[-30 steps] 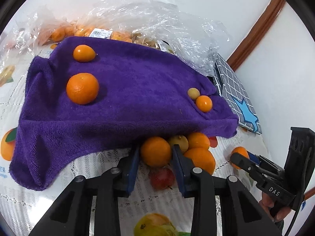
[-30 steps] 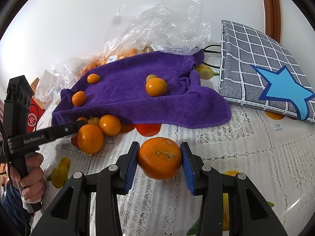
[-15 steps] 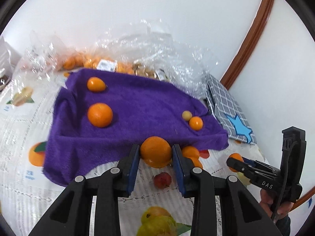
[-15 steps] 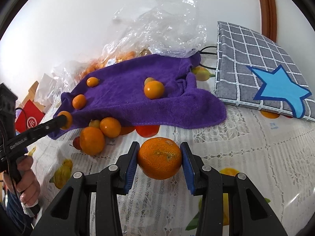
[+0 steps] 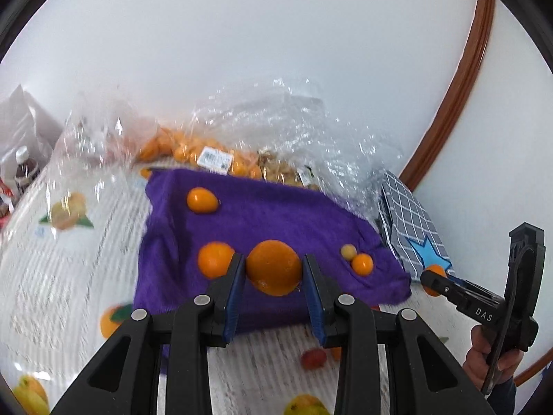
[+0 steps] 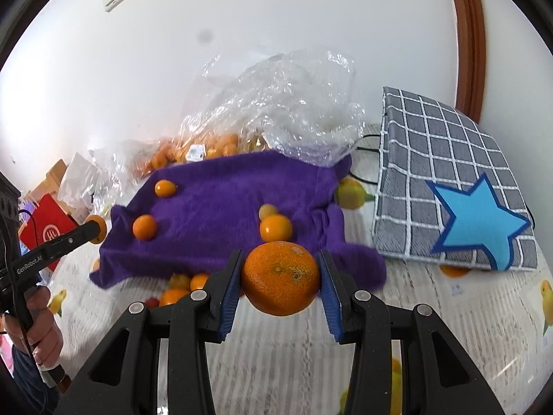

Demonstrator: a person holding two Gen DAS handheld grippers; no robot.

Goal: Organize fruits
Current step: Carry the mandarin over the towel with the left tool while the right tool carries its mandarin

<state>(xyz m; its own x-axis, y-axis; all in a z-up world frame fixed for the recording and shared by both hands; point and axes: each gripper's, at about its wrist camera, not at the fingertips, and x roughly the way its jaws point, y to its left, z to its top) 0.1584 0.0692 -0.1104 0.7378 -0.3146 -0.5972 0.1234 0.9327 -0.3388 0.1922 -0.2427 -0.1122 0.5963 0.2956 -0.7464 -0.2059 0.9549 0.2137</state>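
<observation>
Orange fruit in both clamps right now. The left hand-held gripper (image 5: 273, 269) is pinching a smaller orange (image 5: 273, 267) between its blue pads, held in the air over the near half of the purple towel (image 5: 276, 218). The right hand-held gripper (image 6: 280, 278) has its pads squeezed onto a big orange (image 6: 280, 277), hanging over the towel's near edge, where the cloth meets the lace-covered counter (image 6: 432, 311).

Going outward in the left wrist view: a mid-size orange (image 5: 216, 259) sits on the towel at 9 o'clock from the held fruit, nearly touching the left pad in the picture, and another small orange (image 5: 202, 200) lies at about 11 o'clock. Over at 3 o'clock there's a pale little fruit (image 5: 348, 251) touching a tiny orange (image 5: 362, 264). Behind the towel, at 12 o'clock, is a crinkly plastic bag (image 5: 293, 131) with more fruit inside.

Looks like big ones go left and small ones right, though that's a guess. To do this step well, each carried orange should come down in a bare patch beside its own size group, clear of the neighbours, and settle on the cloth before the pads let go, since round fruit on a sloping towel will likely roll. Leftovers still sit on the counter below the towel's edge.
</observation>
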